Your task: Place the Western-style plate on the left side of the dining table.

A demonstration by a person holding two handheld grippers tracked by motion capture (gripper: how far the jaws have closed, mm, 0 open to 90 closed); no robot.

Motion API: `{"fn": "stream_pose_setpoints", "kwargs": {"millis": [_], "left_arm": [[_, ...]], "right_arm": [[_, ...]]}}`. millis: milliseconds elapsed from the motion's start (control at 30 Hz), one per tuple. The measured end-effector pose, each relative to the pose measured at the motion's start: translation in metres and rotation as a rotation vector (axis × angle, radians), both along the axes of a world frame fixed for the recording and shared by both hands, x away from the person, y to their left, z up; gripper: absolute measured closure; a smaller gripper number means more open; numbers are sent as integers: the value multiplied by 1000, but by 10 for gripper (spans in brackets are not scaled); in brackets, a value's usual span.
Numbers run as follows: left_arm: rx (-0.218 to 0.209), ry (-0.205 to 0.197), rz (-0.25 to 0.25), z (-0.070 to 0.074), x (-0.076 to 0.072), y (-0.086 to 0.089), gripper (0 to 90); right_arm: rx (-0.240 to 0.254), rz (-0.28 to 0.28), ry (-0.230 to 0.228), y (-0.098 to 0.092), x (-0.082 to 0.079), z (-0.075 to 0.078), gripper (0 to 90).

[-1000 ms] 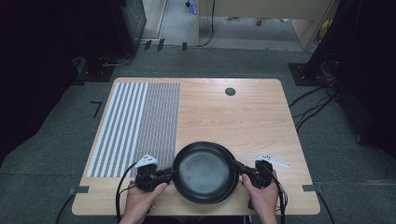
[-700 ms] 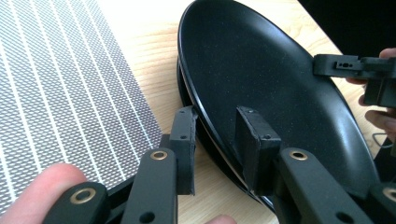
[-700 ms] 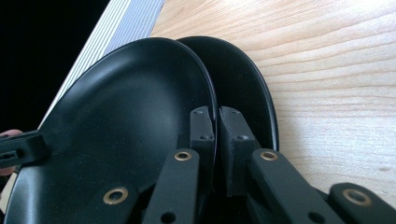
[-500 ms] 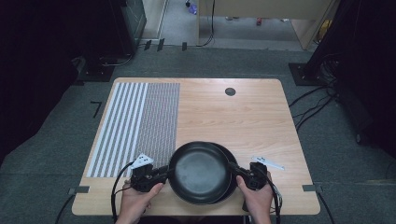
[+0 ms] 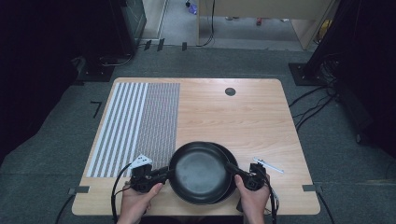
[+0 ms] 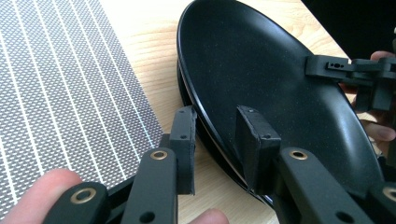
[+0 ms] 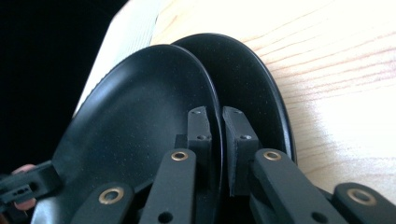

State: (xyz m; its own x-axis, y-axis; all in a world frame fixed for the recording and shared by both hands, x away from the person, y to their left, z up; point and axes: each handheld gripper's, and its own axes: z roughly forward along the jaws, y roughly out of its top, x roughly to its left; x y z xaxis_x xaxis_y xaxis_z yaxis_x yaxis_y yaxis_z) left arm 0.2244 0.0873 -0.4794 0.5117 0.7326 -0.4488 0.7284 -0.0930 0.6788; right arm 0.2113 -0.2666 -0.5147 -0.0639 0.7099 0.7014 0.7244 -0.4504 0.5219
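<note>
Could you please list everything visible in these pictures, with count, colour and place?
Plates: two, black, stacked at the table's near edge; upper plate sits shifted left over the lower plate.
Placemat: one, grey-and-white striped, on the table's left part.
Table: one, light wood, centre of the high view.
Grommet: one, dark, round, far side of the tabletop.
Floor: grey carpet around the table, with cables.
Left claw: one, black, jaws either side of the upper plate's left rim.
Right claw: one, black, jaws shut on the upper plate's right rim.
Hands: two, left hand and right hand, at the near edge.
</note>
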Motion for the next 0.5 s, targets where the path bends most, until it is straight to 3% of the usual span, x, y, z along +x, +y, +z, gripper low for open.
{"fn": "stream_pose_setpoints", "kwargs": {"millis": [100, 233, 333, 500], "left_arm": [[-6, 8, 8, 0, 0, 0, 704], [-8, 15, 16, 0, 0, 0, 726], [-33, 38, 18, -1, 1, 1, 737], [-31, 42, 20, 0, 2, 0, 740]], "right_arm": [[10, -19, -3, 1, -2, 0, 838], [73, -35, -11, -1, -3, 3, 853], [53, -28, -30, -1, -3, 7, 852], [58, -27, -14, -1, -3, 7, 850]]}}
